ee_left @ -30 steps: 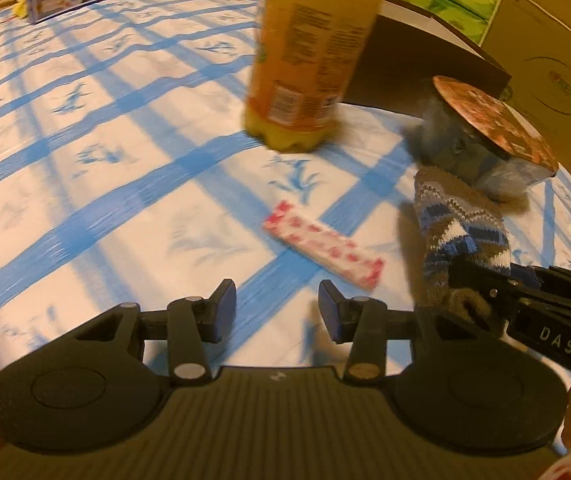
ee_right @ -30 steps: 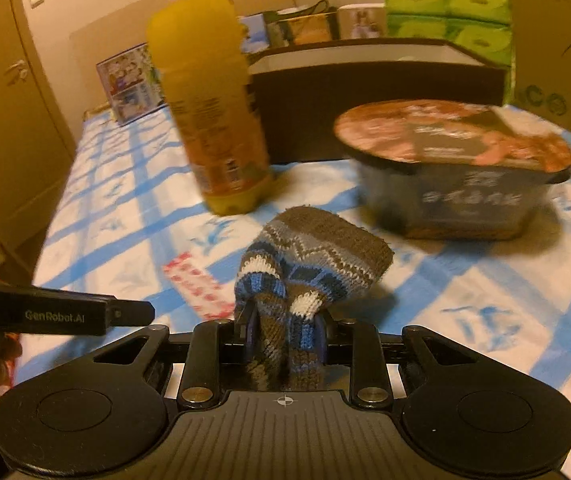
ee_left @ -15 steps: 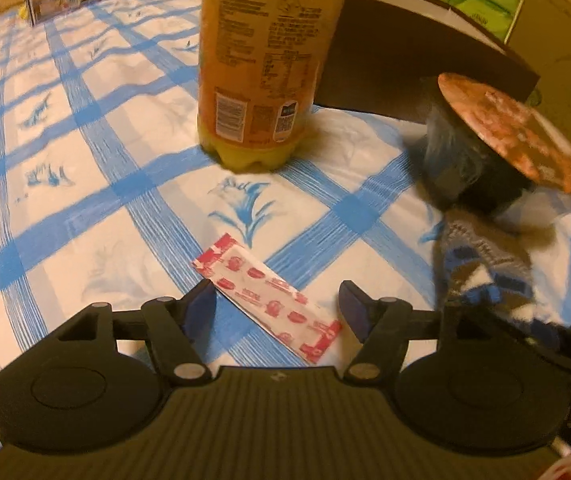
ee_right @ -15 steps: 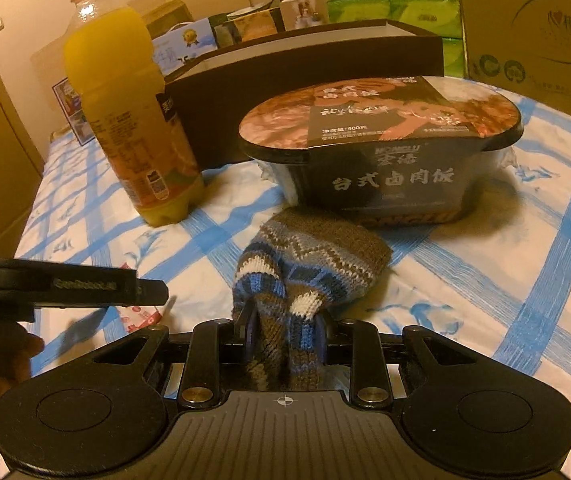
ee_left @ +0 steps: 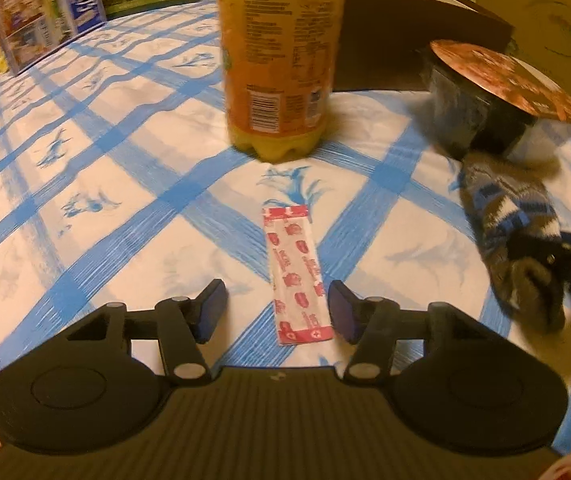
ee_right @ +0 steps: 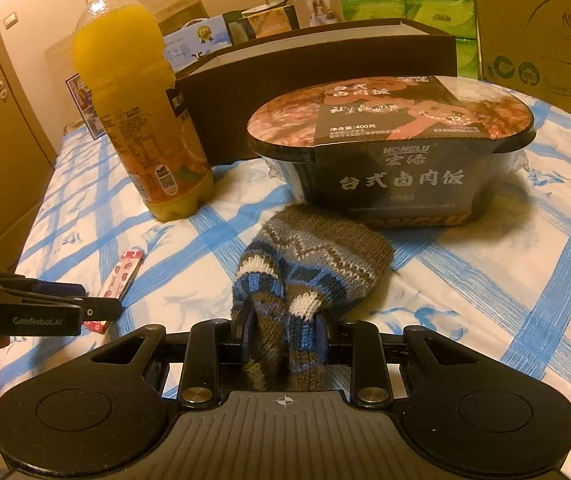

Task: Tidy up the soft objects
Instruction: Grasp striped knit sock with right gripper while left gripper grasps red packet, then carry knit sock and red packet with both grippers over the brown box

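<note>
Blue-checked cloth (ee_left: 105,184) lies under both claws: left claw (ee_left: 277,312) is closing around a packet (ee_left: 297,276); right claw (ee_right: 283,334) pinches a sock (ee_right: 309,264).

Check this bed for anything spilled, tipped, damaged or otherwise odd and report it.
Nothing is spilled or tipped. The juice bottle stands upright and capped, and the meal bowl is sealed. The only odd one out is the bandage packet lying loose on the bedsheet between the closing, not yet touching left gripper jaws. The right gripper pinches the knitted sock.
</note>
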